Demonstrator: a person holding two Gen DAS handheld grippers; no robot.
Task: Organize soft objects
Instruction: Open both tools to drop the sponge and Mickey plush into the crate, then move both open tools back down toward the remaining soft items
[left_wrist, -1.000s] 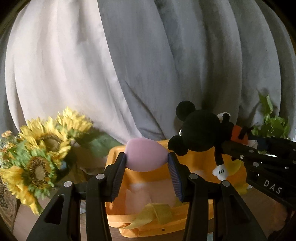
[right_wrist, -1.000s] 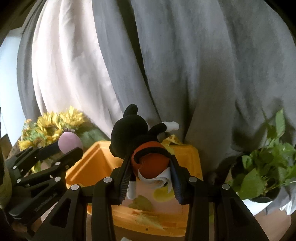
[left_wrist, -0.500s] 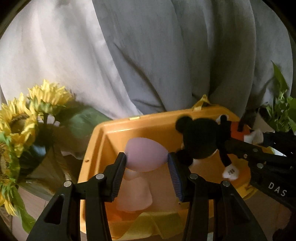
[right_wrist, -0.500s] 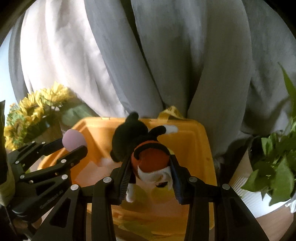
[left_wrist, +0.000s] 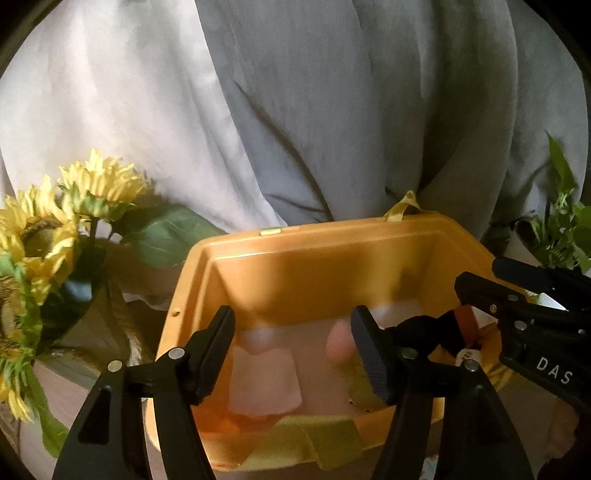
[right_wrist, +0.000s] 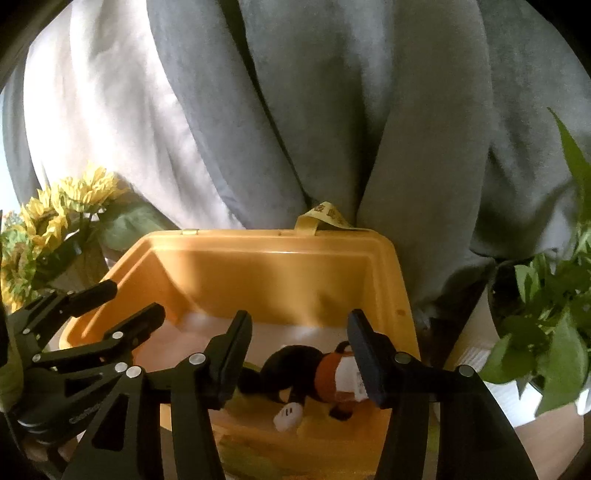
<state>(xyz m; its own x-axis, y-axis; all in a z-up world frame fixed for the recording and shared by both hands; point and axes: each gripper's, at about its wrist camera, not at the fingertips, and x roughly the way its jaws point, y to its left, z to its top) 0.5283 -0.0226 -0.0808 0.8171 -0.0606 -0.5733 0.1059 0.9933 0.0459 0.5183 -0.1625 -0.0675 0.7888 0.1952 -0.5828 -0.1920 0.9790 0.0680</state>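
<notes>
Both tools (left_wrist: 291, 349) (right_wrist: 299, 349) spread, empty

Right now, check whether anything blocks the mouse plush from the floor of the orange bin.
Nothing visible does. The mouse plush already lies inside the orange bin, below the open right claw. The left claw is open too.

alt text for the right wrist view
The right gripper hangs open over an orange bin, with a black mouse plush lying inside below its fingers. The open left gripper is alongside; sunflowers stand behind.
</notes>
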